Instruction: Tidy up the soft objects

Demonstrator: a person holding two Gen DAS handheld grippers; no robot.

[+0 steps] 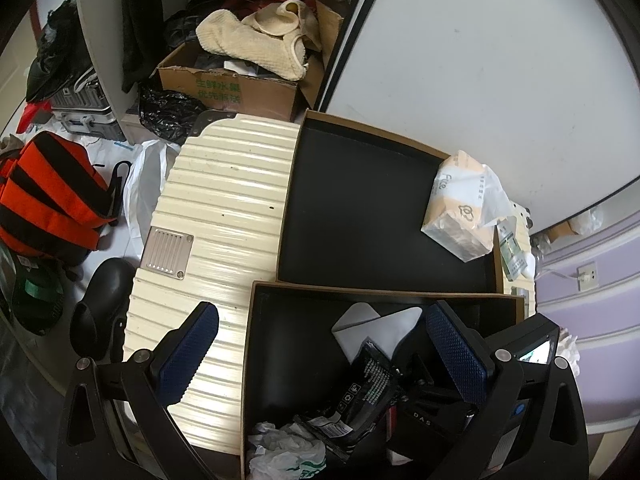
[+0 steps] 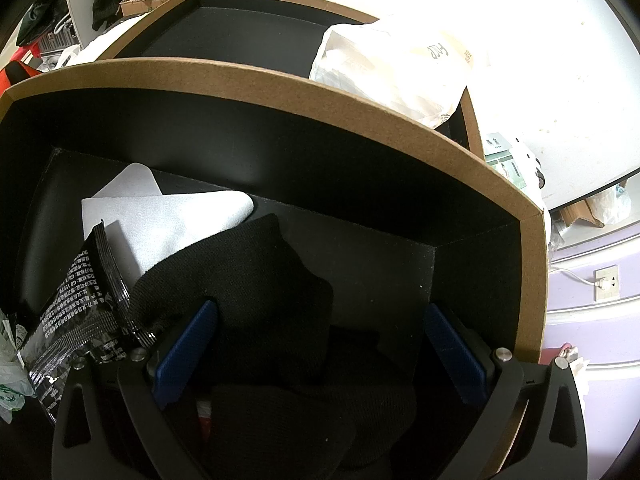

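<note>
Two black-lined cardboard boxes lie on a cream suitcase (image 1: 216,216). The near box (image 1: 280,340) holds a white cloth (image 1: 376,324), a black printed packet (image 1: 368,384) and a crumpled plastic bag (image 1: 284,452). My left gripper (image 1: 324,356) hovers open over its left edge, holding nothing. My right gripper (image 2: 322,348) is down inside the near box (image 2: 280,84), open, and its pads straddle a black knitted cloth (image 2: 260,280). The white cloth (image 2: 168,216) and the packet (image 2: 76,320) lie to its left. The far box (image 1: 360,216) holds only a wrapped tissue pack (image 1: 460,208).
A carton (image 1: 240,92) with cream towels (image 1: 256,48) stands behind the suitcase. An orange and black bag (image 1: 48,196) and a black shoe (image 1: 100,312) lie on the floor at left. A white panel (image 1: 480,60) and a lilac wall with a socket (image 1: 588,276) are at right.
</note>
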